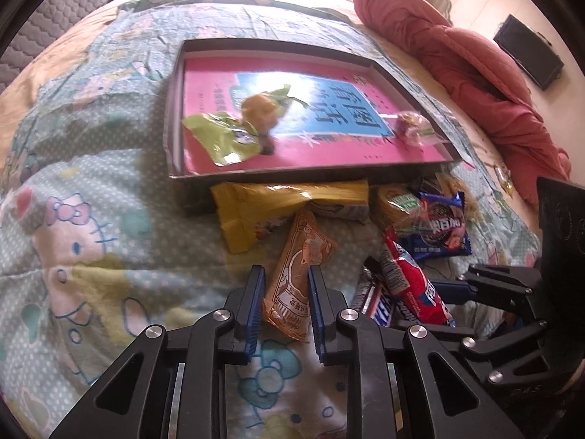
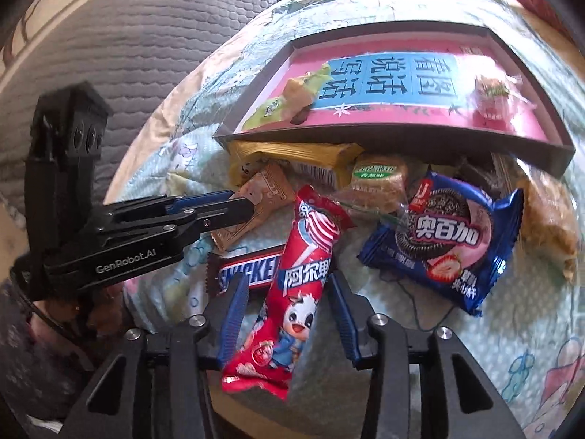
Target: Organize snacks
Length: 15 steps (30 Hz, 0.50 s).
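Left gripper (image 1: 286, 300) first: its blue ribbed pads are drawn in narrow and pinching the tan-orange plastic snack packet with a cat drawing (image 1: 298, 278), one pad against each long edge. That packet's long axis runs from about six o'clock up towards twelve, tilted slightly to one o'clock, its far end pointing at the shallow grey cardboard box lid (image 1: 175, 102) lined with a pink-and-blue booklet. Over on the right gripper (image 2: 287, 314), the jaws stand apart, wider than the red plastic lollipop-print wrapper (image 2: 292, 292) lying between them; neither pad clearly presses it, with daylight showing on both sides. That red wrapper points from seven o'clock up to one o'clock, its sealed bottom end hanging nearest the camera. Just beside it at nine o'clock sits a brown Snickers bar (image 2: 248, 274), partly under the wrapper; at three o'clock lies a blue foil sandwich-biscuit pack (image 2: 446, 241). A yellow foil packet (image 1: 289, 197) lies against the box's near wall. Everything rests on a pale cartoon-cat bedsheet (image 1: 91, 237).
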Motion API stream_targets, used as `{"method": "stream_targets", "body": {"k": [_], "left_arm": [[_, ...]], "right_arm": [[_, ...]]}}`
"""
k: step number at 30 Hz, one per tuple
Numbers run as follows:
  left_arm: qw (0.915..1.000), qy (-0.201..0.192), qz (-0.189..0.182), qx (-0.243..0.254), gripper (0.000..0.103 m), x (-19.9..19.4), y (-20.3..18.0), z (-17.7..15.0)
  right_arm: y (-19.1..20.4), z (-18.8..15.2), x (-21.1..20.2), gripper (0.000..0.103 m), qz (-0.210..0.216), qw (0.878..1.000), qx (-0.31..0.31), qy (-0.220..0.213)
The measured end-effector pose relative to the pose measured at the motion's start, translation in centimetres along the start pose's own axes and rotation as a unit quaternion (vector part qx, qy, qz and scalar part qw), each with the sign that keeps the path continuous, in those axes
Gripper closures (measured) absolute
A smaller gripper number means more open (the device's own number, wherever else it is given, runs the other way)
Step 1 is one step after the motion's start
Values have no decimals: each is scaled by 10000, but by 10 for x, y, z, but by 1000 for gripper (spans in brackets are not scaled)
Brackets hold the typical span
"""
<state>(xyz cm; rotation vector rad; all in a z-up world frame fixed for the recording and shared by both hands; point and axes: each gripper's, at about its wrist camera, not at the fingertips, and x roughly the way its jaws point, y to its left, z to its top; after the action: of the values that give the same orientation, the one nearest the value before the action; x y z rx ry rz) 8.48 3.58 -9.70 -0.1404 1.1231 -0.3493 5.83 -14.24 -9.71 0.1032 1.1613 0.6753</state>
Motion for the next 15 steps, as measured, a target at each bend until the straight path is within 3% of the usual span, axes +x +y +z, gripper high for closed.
{"method": "stream_targets", "body": {"k": [2, 9, 12, 15], "left_arm": [[10000, 52, -49, -1, 77, 4, -3, 0], [9999, 82, -43, 42, 58, 13, -12, -3], [9996, 61, 168, 227, 61, 17, -21, -3], [9973, 53, 542, 485, 76, 20, -29, -5]], "right_arm": [[2, -1, -1, 69, -126, 9998, -168, -7], [0, -3, -5, 78, -125, 9996, -250, 6], [-1, -4, -12, 78, -111, 9995, -280, -57], [0, -3, -18, 80, -109, 9993, -333, -153]]}}
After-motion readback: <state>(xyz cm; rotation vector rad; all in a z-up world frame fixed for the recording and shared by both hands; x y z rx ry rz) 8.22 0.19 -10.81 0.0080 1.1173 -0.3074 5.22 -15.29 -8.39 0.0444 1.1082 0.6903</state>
